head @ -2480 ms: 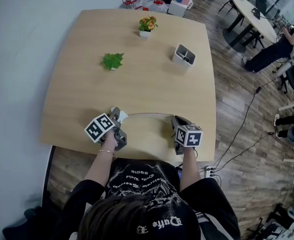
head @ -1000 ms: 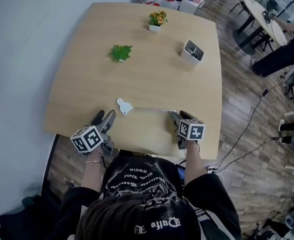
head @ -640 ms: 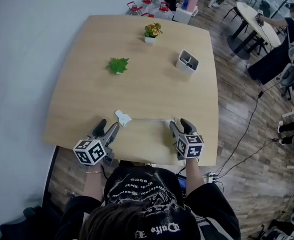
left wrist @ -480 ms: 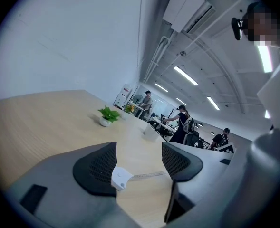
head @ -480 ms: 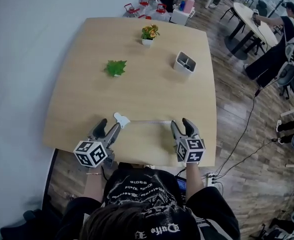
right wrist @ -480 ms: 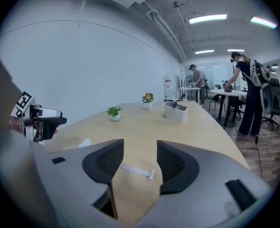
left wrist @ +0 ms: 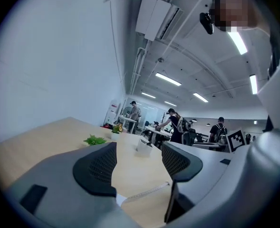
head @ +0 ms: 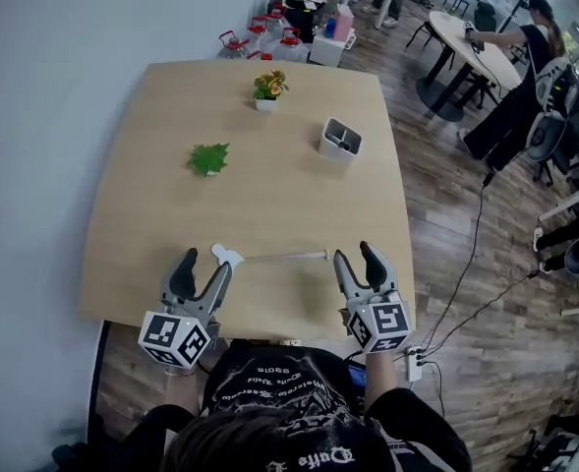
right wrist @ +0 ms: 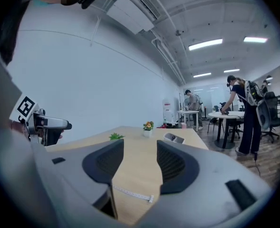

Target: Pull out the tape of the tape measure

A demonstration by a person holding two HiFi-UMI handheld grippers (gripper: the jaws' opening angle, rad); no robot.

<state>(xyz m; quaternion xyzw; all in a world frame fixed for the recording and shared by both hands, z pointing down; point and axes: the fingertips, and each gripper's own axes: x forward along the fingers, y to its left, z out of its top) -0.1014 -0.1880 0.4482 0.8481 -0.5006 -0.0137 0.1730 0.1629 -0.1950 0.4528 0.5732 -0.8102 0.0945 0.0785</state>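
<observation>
While both hand-held tools were held over the near edge of the light wooden table (head: 142,205), the left gripper (head: 202,267), grey with black ribbed pads and a marker cube, had its jaws spread wide with nothing between them, as its own view confirmed (left wrist: 137,158). Just ahead of it, the small white tape measure case (head: 226,255) lay flat on the tabletop. From the case, the thin pale tape (head: 281,257) ran out to the right, lying on the wood and ending close before the right gripper (head: 357,258). That matching grey gripper was also parted, a little less widely, and gripped nothing (right wrist: 140,161); the tape's free end (right wrist: 131,194) showed on the table below its jaws. Farther back stood a green leafy plant (head: 208,158), a small pot of orange flowers (head: 266,87) and a white rectangular holder (head: 340,139).
</observation>
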